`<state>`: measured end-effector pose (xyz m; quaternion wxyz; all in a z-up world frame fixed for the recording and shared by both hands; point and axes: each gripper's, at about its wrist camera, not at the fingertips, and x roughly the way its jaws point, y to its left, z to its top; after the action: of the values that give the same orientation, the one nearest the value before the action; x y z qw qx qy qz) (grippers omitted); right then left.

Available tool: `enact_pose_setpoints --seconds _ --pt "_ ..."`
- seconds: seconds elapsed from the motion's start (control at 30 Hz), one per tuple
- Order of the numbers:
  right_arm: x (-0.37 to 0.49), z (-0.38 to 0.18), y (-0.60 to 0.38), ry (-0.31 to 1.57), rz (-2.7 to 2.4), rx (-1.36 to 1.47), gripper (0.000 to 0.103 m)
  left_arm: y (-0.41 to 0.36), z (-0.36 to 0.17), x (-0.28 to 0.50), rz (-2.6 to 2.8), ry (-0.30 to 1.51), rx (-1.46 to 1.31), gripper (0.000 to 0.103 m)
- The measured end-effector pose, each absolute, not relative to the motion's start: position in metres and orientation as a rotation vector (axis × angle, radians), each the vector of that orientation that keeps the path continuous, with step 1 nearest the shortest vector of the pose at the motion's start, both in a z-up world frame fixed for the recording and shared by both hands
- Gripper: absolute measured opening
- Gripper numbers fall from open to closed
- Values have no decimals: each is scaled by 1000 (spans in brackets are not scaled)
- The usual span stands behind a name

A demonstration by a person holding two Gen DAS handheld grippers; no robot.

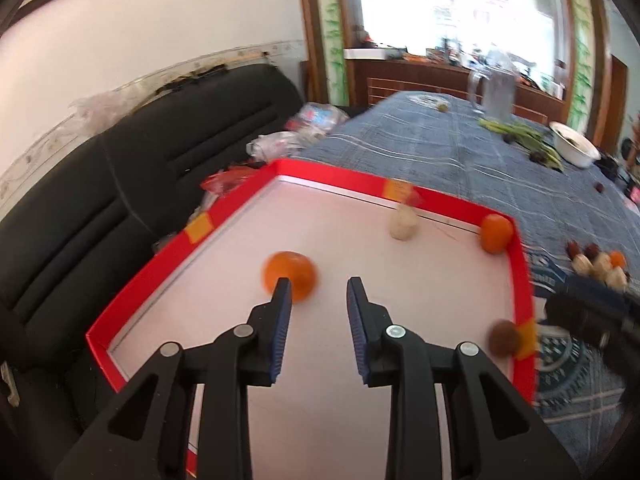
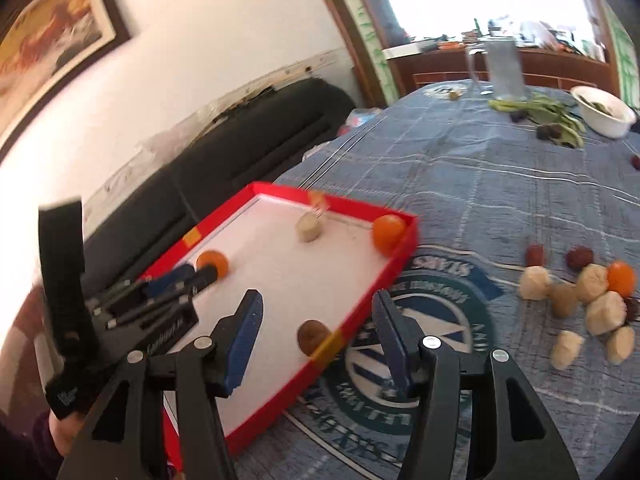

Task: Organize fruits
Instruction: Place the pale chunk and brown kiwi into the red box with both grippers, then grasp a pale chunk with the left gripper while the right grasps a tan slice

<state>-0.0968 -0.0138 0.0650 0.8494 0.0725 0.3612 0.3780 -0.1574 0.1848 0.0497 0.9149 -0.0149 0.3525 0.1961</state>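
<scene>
Gaping right claw [image 2: 316, 332] | empty | left claw [image 1: 318, 292] parted, empty

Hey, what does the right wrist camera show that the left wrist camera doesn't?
Only the right wrist view shows the framed painting clearly, the whole left gripper with its strap, and the full fruit pile on the blue cloth.

Only the left wrist view shows the plastic bags on the black sofa.

Both show the red tray holding two oranges, a pale piece and a brown fruit, plus the glass pitcher and white bowl.
</scene>
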Motion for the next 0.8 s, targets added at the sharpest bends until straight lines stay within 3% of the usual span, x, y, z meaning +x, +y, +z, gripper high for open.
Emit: enact_pose_setpoints --seconds 0.13,0.2,0.23,0.53,0.57,0.63,0.73,0.8 --pt "-96 73 -55 736 737 140 57 157 63 -160 326 697 4 49" --pt "-96 72 -76 735 697 112 57 137 70 -159 270 680 34 65" --pt "-96 72 -88 738 670 86 57 129 72 -159 251 674 44 67" --pt "-73 50 -140 840 495 -78 56 58 73 -148 33 725 104 68" --pt "-69 47 -140 851 484 -89 53 52 72 -148 19 733 108 68" --pt "-61 42 -138 877 461 -111 36 43 70 -146 -4 752 119 68" --pt "-46 33 -136 926 429 -120 26 37 69 -142 -25 773 130 68" --pt "-42 29 -136 937 435 -105 25 35 70 -139 -34 784 130 68"
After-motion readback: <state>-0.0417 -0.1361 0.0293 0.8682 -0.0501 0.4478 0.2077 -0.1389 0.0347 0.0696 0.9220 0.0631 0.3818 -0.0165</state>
